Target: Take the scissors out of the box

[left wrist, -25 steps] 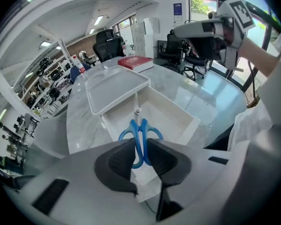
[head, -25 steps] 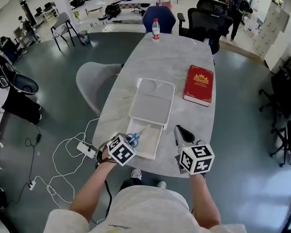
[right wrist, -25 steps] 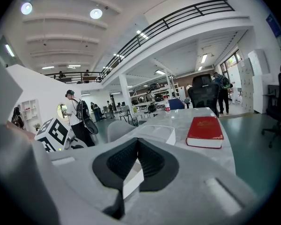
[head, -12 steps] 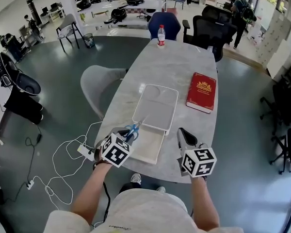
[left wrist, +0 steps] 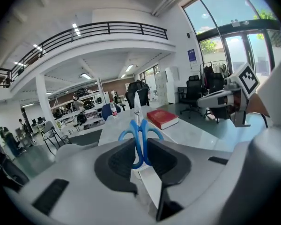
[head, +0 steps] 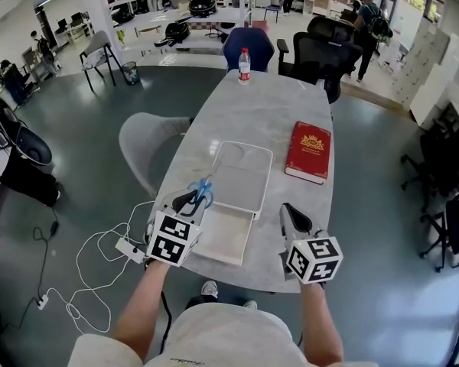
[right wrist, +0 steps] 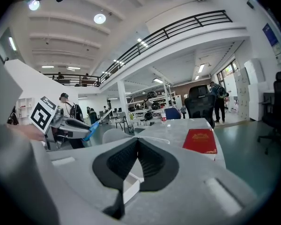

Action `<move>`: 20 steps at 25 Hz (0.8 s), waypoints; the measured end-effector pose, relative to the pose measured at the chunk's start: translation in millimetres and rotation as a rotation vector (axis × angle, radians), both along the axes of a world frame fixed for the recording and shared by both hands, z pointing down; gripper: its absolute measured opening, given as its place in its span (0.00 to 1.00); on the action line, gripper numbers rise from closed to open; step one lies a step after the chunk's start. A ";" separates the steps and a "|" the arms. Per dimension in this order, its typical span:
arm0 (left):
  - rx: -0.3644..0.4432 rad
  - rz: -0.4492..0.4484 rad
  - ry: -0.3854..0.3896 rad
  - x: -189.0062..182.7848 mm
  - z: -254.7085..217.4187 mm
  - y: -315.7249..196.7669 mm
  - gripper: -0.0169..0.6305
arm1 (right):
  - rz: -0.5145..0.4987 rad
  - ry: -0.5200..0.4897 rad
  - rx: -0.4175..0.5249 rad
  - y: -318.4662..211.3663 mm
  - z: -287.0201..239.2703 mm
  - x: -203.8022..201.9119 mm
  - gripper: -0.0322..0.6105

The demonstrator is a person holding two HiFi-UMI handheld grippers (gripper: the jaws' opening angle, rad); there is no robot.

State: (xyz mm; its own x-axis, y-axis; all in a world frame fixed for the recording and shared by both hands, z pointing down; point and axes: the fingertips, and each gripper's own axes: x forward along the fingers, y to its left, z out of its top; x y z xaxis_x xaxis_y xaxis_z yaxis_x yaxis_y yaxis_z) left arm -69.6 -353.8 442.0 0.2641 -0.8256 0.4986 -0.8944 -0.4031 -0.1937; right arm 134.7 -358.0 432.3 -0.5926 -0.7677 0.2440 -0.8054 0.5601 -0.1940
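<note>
My left gripper (head: 191, 199) is shut on the blue-handled scissors (head: 202, 191) and holds them in the air over the left edge of the white box (head: 225, 241). The box's lid (head: 241, 176) lies open behind it. In the left gripper view the scissors (left wrist: 140, 134) sit by their handle loops between the pads of the left gripper (left wrist: 139, 150), blades pointing away. My right gripper (head: 294, 219) hovers to the right of the box, shut with nothing in it; its pads meet in the right gripper view (right wrist: 137, 154). That view also shows the scissors (right wrist: 92, 129) at its left.
A red book (head: 309, 152) lies on the grey table (head: 264, 105) right of the lid, and a water bottle (head: 244, 47) stands at the far end. Office chairs (head: 321, 40) stand beyond the table, a grey chair (head: 147, 144) to its left. Cables (head: 99, 258) trail on the floor at left.
The left gripper has risen out of the box with the scissors and tilted them up and to the left. The right gripper has barely moved.
</note>
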 end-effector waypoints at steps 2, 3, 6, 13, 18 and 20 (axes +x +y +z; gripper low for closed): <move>0.034 -0.013 0.041 -0.8 -8.4 -2.9 0.15 | 0.007 0.002 0.011 0.3 -4.9 1.9 0.06; 0.053 -0.020 0.064 -1.2 -13.4 -3.6 0.15 | 0.010 0.004 0.017 0.9 -7.4 3.0 0.06; 0.113 -0.038 0.134 -2.3 -28.5 -5.2 0.15 | 0.024 0.003 0.031 1.8 -14.1 7.2 0.06; 0.207 -0.072 0.242 -10.5 -47.2 -5.5 0.15 | 0.042 0.000 0.068 1.7 -25.9 8.5 0.06; 0.209 -0.078 0.268 -9.4 -39.9 -0.5 0.15 | 0.042 0.017 0.092 4.0 -28.1 7.6 0.06; 0.208 -0.077 0.267 -8.7 -36.2 0.2 0.15 | 0.042 0.016 0.093 3.9 -28.0 6.7 0.06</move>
State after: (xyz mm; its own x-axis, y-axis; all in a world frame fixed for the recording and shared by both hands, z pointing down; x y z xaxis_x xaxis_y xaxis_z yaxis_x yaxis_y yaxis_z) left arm -78.3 -353.6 405.8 0.2959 -0.9249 0.2389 -0.9508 -0.3093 -0.0196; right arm 141.4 -354.0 404.3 -0.5560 -0.8116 0.1792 -0.8311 0.5407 -0.1298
